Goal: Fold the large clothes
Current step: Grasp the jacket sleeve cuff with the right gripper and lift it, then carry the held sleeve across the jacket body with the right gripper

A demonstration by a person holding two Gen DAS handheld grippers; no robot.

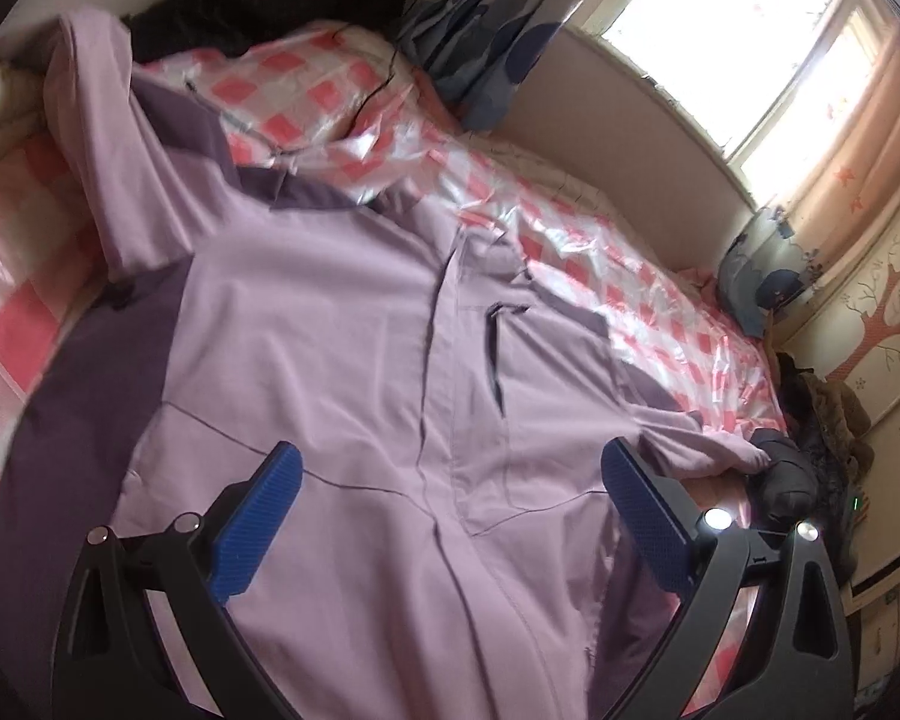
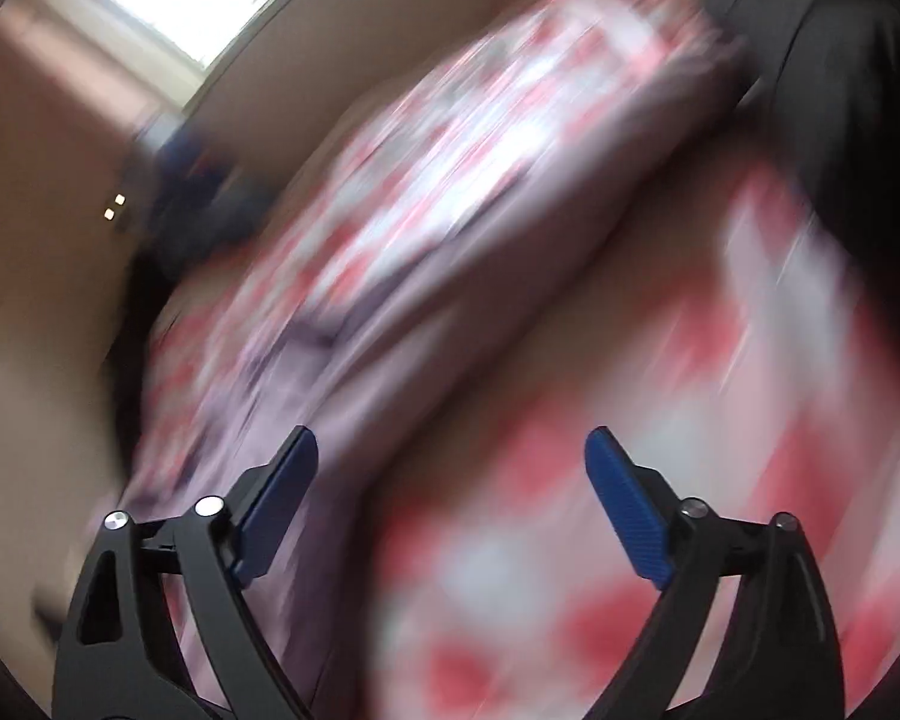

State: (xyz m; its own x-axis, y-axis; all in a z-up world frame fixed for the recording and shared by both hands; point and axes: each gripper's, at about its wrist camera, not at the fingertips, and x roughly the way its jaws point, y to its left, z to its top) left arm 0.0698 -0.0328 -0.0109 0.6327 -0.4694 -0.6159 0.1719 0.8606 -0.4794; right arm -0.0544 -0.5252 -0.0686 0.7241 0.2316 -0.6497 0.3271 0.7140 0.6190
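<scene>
Lilac jacket lies spread front-up on the bed, which carries a glossy pink-and-white checked cover. All positions below are given relative to the jacket.

- Jacket: darker purple panels at the shoulders and along one side; a centre placket runs down the front; a dark chest-pocket zip sits just beside the placket. One sleeve extends away toward the far edge of the bed.
- Left gripper: hangs over the lower front of the jacket, blue pads spread wide to either side of the placket. No cloth is pinched between them.
- Right gripper: view heavily motion-blurred. Jaws spread wide, with nothing between the pads. Beneath it, the jacket edge is on one side and bare checked cover on the other.
- Dark bundle of clothing: beyond the jacket's collar end, at the head of the bed.
- Window: well beyond the jacket, on the far wall, with a patterned curtain beside it.
- A small dark garment lies touching the jacket's near sleeve end.
</scene>
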